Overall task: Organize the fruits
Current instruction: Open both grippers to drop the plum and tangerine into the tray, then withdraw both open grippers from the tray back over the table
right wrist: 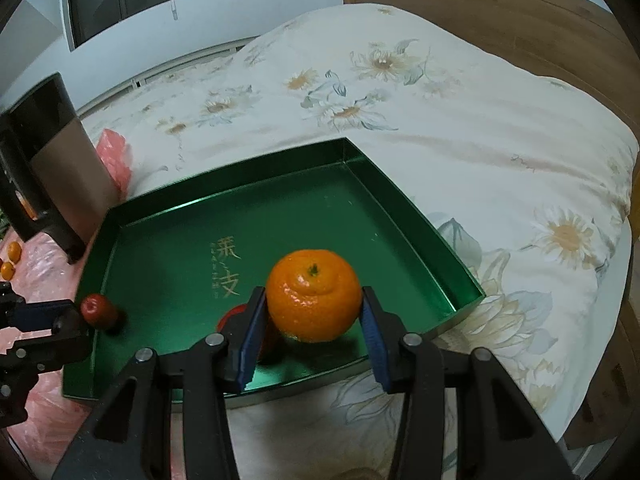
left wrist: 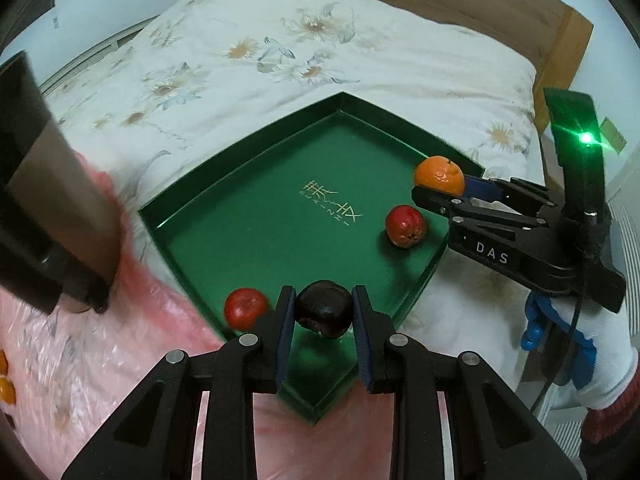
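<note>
A green tray lies on a flowered quilt. My left gripper is shut on a dark, almost black fruit just above the tray's near corner. A red fruit sits in the tray beside its left finger, and a second red fruit lies near the tray's right side. My right gripper is shut on an orange, both blue pads against it, held over the tray. In the left wrist view the orange hangs at the tray's right rim. One red fruit shows at the tray's left edge.
Crinkled pink plastic covers the bed left of the tray, with small oranges on it. A dark boxy object stands at the left. The quilt stretches behind to a wooden headboard. A gloved hand holds the right gripper.
</note>
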Available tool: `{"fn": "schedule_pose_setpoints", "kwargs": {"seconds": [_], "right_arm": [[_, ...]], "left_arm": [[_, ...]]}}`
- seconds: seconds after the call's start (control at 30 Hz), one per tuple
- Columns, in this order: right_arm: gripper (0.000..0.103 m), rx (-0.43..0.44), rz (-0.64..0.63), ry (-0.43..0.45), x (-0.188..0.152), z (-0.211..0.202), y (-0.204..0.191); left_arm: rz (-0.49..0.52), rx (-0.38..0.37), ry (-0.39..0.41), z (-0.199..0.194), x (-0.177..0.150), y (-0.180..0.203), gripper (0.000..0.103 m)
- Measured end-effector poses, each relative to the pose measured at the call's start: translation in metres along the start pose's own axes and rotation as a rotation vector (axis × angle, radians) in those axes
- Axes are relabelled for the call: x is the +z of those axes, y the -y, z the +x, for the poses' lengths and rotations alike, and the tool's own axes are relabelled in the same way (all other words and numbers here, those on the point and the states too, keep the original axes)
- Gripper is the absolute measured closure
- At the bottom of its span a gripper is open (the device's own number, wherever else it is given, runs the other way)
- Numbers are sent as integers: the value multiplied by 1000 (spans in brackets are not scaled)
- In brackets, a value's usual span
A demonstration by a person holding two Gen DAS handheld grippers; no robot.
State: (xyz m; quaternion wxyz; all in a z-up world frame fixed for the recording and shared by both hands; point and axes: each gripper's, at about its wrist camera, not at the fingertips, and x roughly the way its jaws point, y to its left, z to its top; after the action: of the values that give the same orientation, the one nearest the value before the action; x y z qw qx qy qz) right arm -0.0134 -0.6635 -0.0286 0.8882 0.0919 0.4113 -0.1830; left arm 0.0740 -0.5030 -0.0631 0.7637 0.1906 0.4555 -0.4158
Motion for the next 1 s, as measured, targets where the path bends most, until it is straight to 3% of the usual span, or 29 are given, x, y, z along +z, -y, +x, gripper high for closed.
{"fn": "schedule_pose_setpoints", "kwargs": {"seconds": [0.27, 0.47, 0.57, 0.6, 0.63, 0.67, 1.0], "right_arm": [[53, -25, -7, -15, -4, 7, 2], [52, -42, 0, -12, -5, 6, 0], [51, -59, 5, -15, -5, 6, -1], [41, -67, 3, -17, -5, 5, -1], [15, -79, 0, -13, -4, 4, -2], [5, -85, -2, -5, -4, 2, -2], [2, -62, -11, 34, 2, -29, -14]], "left_arm": [[14, 12, -60, 26, -7, 6, 79], [0, 13, -58, 27, -11, 3, 78], [2, 35, -34, 21, -11, 2, 64], [1, 41, -24, 17, -11, 1, 58], [-2, 42, -15, 14, -11, 0, 58], [-6, 37, -11, 12, -10, -1, 58], [-50, 20, 51, -26, -21, -9, 55]]}}
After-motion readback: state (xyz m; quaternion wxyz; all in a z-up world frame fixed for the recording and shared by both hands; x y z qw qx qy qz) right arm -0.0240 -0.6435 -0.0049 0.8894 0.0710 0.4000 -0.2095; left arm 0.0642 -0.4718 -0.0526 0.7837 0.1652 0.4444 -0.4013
